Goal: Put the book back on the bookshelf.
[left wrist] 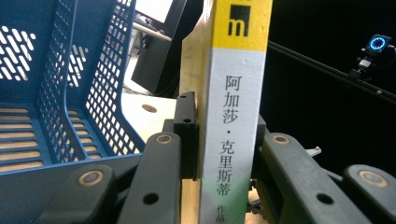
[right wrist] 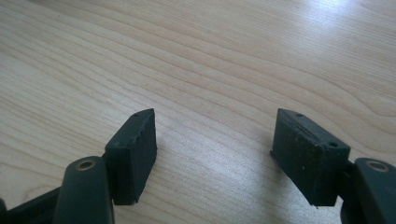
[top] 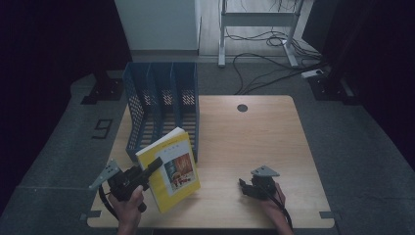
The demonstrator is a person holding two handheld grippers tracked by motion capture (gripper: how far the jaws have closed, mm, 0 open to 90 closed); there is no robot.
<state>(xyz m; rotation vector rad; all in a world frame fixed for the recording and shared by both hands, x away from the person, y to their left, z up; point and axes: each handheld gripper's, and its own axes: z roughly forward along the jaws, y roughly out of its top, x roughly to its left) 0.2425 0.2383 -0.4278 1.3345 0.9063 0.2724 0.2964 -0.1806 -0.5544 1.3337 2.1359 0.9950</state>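
Yellow and white, the book (top: pixel 172 169) has a small picture on its cover and dark writing down its white spine. It is lifted and tilted, just in front of the blue file rack (top: pixel 161 108). The rack's slots look bare inside. The left gripper (top: pixel 152 166) has its jaws clamped on the book, one on each side of the spine. Over on the wooden table (top: pixel 254 142), the right gripper (top: pixel 243 186) rests low with its jaws spread apart and nothing between them.
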